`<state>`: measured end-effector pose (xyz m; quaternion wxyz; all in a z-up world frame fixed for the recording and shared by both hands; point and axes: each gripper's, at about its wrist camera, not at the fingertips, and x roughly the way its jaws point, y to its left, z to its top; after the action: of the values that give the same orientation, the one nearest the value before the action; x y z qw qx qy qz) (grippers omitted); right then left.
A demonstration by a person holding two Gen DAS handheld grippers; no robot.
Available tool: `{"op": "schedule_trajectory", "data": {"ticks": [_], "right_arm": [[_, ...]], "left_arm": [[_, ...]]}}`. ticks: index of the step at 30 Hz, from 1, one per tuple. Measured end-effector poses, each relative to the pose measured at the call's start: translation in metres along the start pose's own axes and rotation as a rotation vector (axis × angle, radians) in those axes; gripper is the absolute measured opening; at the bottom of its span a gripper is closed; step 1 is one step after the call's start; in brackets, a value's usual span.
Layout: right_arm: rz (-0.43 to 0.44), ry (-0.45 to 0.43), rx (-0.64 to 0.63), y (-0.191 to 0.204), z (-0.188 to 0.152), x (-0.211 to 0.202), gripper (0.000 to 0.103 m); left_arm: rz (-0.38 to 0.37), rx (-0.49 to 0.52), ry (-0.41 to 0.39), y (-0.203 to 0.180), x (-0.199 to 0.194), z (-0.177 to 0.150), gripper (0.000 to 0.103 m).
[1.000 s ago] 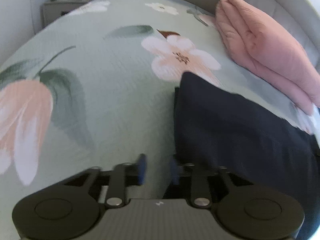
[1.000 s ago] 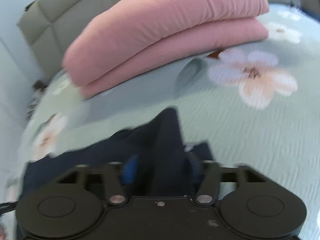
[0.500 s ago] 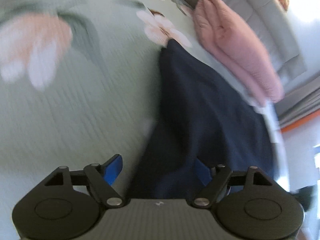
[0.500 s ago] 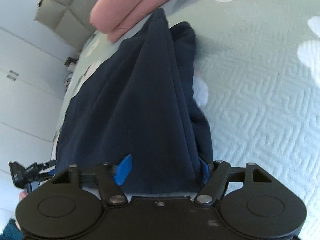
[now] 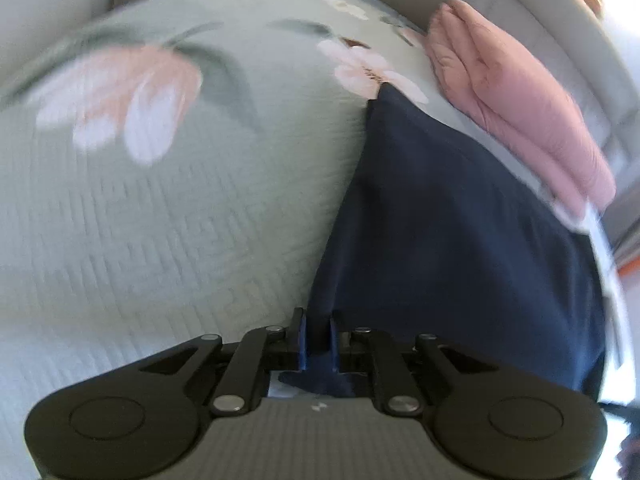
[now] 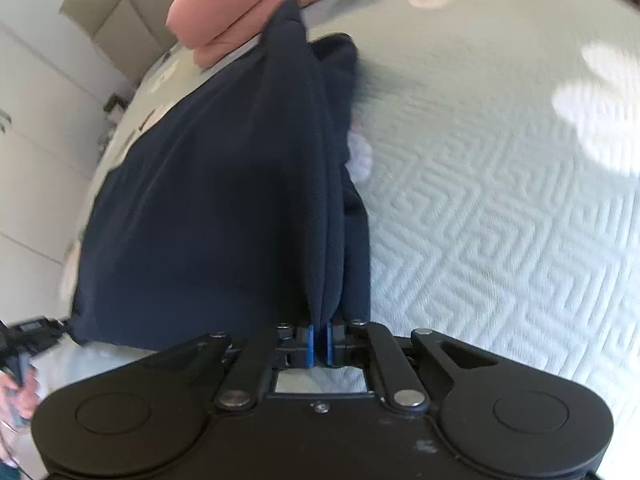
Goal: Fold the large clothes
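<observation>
Both claws, jaws just closed, pinch the dark navy garment (image 5: 460, 220) on the pale green floral bed (image 5: 180, 208): left claw (image 5: 318, 334), right claw (image 6: 319, 338); folded pink quilt (image 5: 520, 108) near the headboard edge.

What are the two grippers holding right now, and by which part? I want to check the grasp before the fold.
Both hold the dark navy garment: the left gripper pinches its near left edge, the right gripper a bunched fold at its near right edge.

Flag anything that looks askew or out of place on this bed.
Nothing is damaged or spilled. The dark navy fabric garment lies bunched in ridges, not flat, its far end against the folded pink quilted blanket on the pale green floral bedspread.
</observation>
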<state>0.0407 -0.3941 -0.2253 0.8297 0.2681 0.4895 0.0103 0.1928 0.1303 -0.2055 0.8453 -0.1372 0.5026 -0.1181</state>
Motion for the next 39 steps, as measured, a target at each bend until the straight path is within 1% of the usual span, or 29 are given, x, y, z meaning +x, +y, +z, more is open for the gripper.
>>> {"op": "schedule_trajectory", "data": {"ticks": [1,2,3,4,5,6,7,8,9,10,11,12,14,15,17,19,21,22,23,24,25,26,27,29,32,33,34,36,39], "right_arm": [[-0.028,0.000,-0.020,0.006,0.002,-0.003,0.016],[-0.074,0.013,-0.047,0.013,0.005,-0.006,0.038],[-0.116,0.027,-0.077,0.019,0.008,-0.010,0.050],[-0.183,0.033,-0.113,0.028,0.012,-0.014,0.081],[-0.282,0.017,-0.160,0.040,0.016,-0.020,0.090],[-0.342,-0.015,-0.211,0.053,0.020,-0.027,0.090],[-0.344,-0.037,-0.258,0.064,0.025,-0.033,0.091],[-0.322,-0.053,-0.297,0.073,0.032,-0.038,0.093],[-0.318,-0.071,-0.312,0.083,0.040,-0.042,0.093],[-0.331,-0.103,-0.309,0.092,0.049,-0.045,0.094],[-0.332,-0.144,-0.300,0.103,0.057,-0.047,0.094],[-0.296,-0.158,-0.297,0.116,0.065,-0.046,0.094],[-0.207,-0.130,-0.314,0.143,0.077,-0.034,0.095],[-0.178,-0.112,-0.324,0.160,0.082,-0.024,0.095],[-0.182,-0.050,-0.339,0.189,0.087,0.004,0.095],[-0.228,0.032,-0.351,0.204,0.088,0.035,0.095],[-0.309,0.139,-0.388,0.207,0.082,0.073,0.096],[-0.344,0.207,-0.414,0.203,0.076,0.093,0.101],[-0.357,0.247,-0.432,0.197,0.070,0.111,0.103],[-0.334,0.241,-0.416,0.187,0.067,0.120,0.103],[-0.294,0.224,-0.381,0.178,0.068,0.123,0.103],[-0.266,0.225,-0.357,0.172,0.071,0.122,0.103],[-0.256,0.233,-0.354,0.170,0.073,0.121,0.103],[-0.262,0.236,-0.370,0.171,0.073,0.123,0.103],[-0.268,0.252,-0.374,0.175,0.073,0.125,0.103],[-0.264,0.256,-0.371,0.174,0.075,0.126,0.103],[-0.260,0.257,-0.366,0.174,0.075,0.127,0.103],[-0.257,0.254,-0.362,0.171,0.076,0.128,0.103],[-0.264,0.236,-0.360,0.169,0.067,0.119,0.103]], "left_arm": [[0.011,0.043,0.002,-0.005,-0.001,0.002,0.022],[0.011,0.075,0.012,-0.007,-0.003,0.003,0.025],[0.007,0.080,0.020,-0.005,-0.007,0.004,0.039],[-0.012,0.073,0.033,-0.002,-0.010,0.006,0.060],[-0.046,0.054,0.038,0.002,-0.014,0.010,0.069],[-0.076,0.032,0.031,0.006,-0.018,0.015,0.083],[-0.100,0.015,0.010,0.009,-0.022,0.020,0.088],[-0.121,0.010,-0.007,0.009,-0.025,0.024,0.089],[-0.140,0.015,-0.018,0.009,-0.026,0.028,0.091],[-0.159,0.024,-0.020,0.007,-0.022,0.035,0.095],[-0.177,0.035,-0.015,0.005,-0.019,0.040,0.096],[-0.192,0.045,-0.004,0.001,-0.014,0.045,0.096],[-0.250,0.067,0.043,-0.004,-0.001,0.054,0.096],[-0.282,0.059,0.074,-0.004,0.006,0.059,0.096],[-0.344,0.001,0.138,-0.002,0.022,0.066,0.096],[-0.355,-0.016,0.138,0.001,0.031,0.071,0.097],[-0.328,0.023,0.157,0.001,0.043,0.077,0.097],[-0.314,0.043,0.173,0.000,0.051,0.080,0.097],[-0.319,0.056,0.190,-0.001,0.057,0.082,0.097],[-0.339,0.057,0.215,0.000,0.064,0.083,0.097],[-0.361,0.052,0.233,0.001,0.070,0.085,0.101],[-0.389,0.048,0.232,0.001,0.073,0.086,0.103],[-0.423,0.041,0.228,0.002,0.077,0.087,0.103],[-0.475,0.004,0.243,0.003,0.088,0.092,0.103],[-0.584,-0.080,0.253,0.009,0.101,0.096,0.103],[-0.602,-0.089,0.264,0.008,0.106,0.096,0.103],[-0.602,-0.080,0.270,0.004,0.111,0.097,0.102],[-0.597,-0.028,0.277,-0.006,0.115,0.100,0.102],[-0.567,0.054,0.307,-0.029,0.123,0.103,0.102]]}}
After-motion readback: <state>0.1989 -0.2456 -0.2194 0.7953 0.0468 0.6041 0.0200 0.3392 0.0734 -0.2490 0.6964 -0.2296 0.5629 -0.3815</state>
